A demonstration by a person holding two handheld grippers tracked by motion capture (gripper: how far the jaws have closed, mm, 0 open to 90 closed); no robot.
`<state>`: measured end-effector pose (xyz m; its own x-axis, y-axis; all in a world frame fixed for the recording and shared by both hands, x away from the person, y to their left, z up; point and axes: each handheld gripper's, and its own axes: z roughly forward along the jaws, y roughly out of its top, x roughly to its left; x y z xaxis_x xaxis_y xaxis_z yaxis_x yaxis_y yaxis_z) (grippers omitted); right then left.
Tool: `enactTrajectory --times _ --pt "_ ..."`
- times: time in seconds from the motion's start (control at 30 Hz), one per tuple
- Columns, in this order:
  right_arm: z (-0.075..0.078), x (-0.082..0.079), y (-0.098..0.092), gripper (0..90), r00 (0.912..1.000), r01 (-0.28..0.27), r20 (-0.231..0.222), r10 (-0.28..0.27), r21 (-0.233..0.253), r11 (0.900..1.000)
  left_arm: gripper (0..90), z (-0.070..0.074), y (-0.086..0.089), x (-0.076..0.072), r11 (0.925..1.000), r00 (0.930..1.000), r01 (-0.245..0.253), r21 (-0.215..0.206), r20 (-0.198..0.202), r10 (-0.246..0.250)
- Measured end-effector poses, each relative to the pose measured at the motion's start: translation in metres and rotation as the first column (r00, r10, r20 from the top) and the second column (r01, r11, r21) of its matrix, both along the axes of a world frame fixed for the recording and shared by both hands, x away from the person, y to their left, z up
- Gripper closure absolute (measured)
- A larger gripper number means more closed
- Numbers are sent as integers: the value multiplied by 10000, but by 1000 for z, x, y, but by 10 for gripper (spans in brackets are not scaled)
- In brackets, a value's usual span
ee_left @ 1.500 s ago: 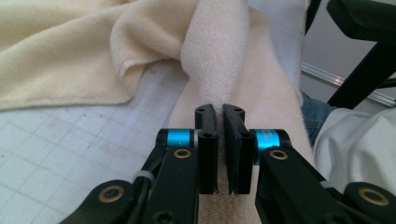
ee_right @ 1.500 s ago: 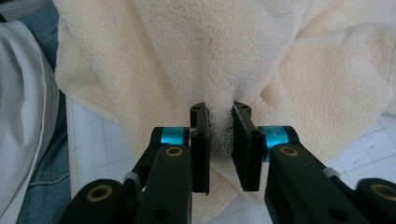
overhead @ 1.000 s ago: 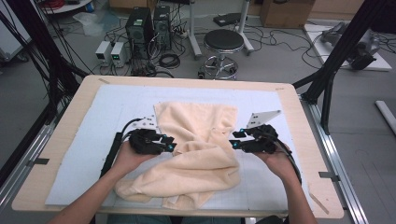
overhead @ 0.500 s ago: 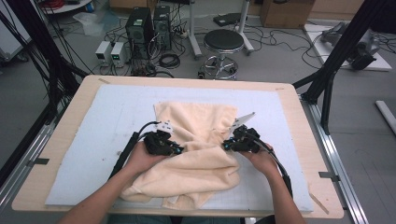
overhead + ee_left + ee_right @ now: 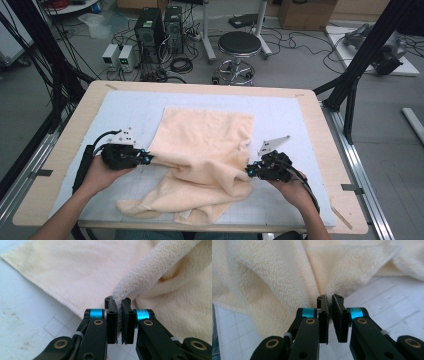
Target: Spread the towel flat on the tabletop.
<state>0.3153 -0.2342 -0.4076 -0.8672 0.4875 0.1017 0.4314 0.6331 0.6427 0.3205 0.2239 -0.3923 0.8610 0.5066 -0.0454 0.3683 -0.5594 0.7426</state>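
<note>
Between my two grippers the cream towel (image 5: 207, 160) lies on the pale gridded mat (image 5: 300, 120), its far half spread flat, its near half rumpled and bunched toward me. My left gripper (image 5: 148, 159) is clamped on a raised fold at the towel's left edge; in the left gripper view that fold (image 5: 130, 287) runs straight down between the closed jaws. My right gripper (image 5: 248, 171) pinches the towel's right edge, the cloth (image 5: 287, 277) gathering into creases where the jaws meet. Bare mat lies open on the outer side of each hand and beyond the towel's far edge. Near me, the towel's lowest folds reach close to the wooden table (image 5: 65, 135) rim.
</note>
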Motion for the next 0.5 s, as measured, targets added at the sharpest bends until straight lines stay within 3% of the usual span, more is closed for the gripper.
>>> enactTrajectory --times 0.07,0.13,0.17,0.3,0.4,0.47,0.5 --pt "-3 0 1 775 9993 -197 -311 191 -161 9997 824 -5 0 -1 9996 9991 299 -12 -304 -300" --pt "2 -3 -3 705 9999 -67 -112 66 -100 9999 709 -5 3 -1 9996 9995 202 -220 -230 -207" --pt "6 -4 -5 665 10000 30 62 -30 18 10000 653 -3 6 0 9992 9996 179 -371 -219 -187" --pt "30 0 -13 617 9943 304 1016 -316 135 9994 605 10 11 8 9921 9998 -163 -1245 -110 151" --pt "47 12 -13 585 9868 449 1526 -539 621 9971 603 15 5 20 9885 9995 -284 -1484 -137 267" --pt "50 22 -6 572 9847 161 1720 -295 785 9968 575 12 -3 27 9867 9994 -321 -1591 -196 294" --pt "48 27 -1 552 9847 106 1726 -228 717 9974 558 7 -8 32 9867 9988 -255 -1608 -454 185"
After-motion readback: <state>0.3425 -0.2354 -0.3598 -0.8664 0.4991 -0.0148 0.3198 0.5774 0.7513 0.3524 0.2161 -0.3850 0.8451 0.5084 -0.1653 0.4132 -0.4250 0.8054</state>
